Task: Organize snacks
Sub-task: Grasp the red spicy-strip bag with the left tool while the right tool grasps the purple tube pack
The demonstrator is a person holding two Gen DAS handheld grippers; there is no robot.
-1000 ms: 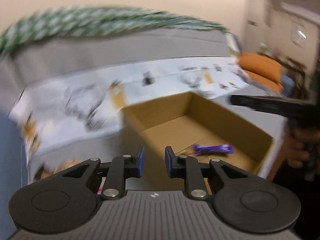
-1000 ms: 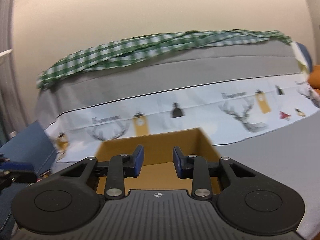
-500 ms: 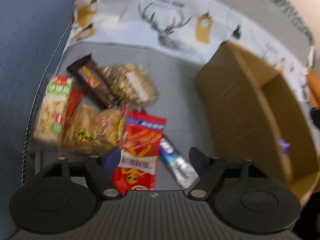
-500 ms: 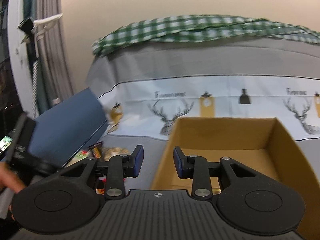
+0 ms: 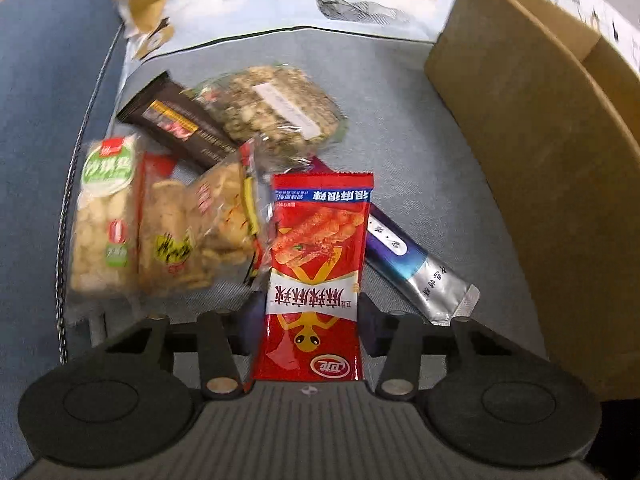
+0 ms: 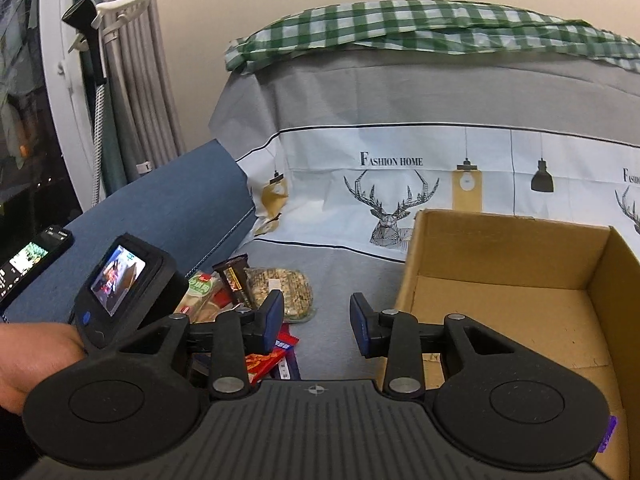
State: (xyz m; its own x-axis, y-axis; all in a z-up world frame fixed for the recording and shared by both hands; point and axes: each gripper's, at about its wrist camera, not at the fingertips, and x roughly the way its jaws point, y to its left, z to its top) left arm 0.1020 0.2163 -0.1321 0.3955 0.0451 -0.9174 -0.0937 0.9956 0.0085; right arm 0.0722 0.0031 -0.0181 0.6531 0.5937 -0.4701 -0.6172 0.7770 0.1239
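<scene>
A pile of snacks lies on the grey sofa seat. In the left wrist view my left gripper point(image 5: 310, 320) is open, its jaws on either side of the near end of a red snack packet point(image 5: 318, 272); contact is not clear. Beside it lie a silver-blue bar point(image 5: 412, 268), a seed cake pack point(image 5: 276, 112), a dark chocolate bar point(image 5: 180, 128) and biscuit bags point(image 5: 160, 224). The cardboard box point(image 5: 540, 168) stands to the right. My right gripper point(image 6: 316, 320) is open and empty, above the seat next to the box point(image 6: 520, 280), which holds a purple wrapper point(image 6: 608, 436).
A blue armrest point(image 6: 168, 208) borders the pile on the left. The deer-print sofa cover point(image 6: 400, 192) rises behind, with a green checked cloth point(image 6: 420, 24) on top. The left gripper's camera body point(image 6: 124, 284) and a phone point(image 6: 32, 256) show at the right view's left.
My left gripper swung from the box down to the snack pile, opened wide, and closed in around the red packet. My right gripper turned left, bringing the pile and left gripper into view.
</scene>
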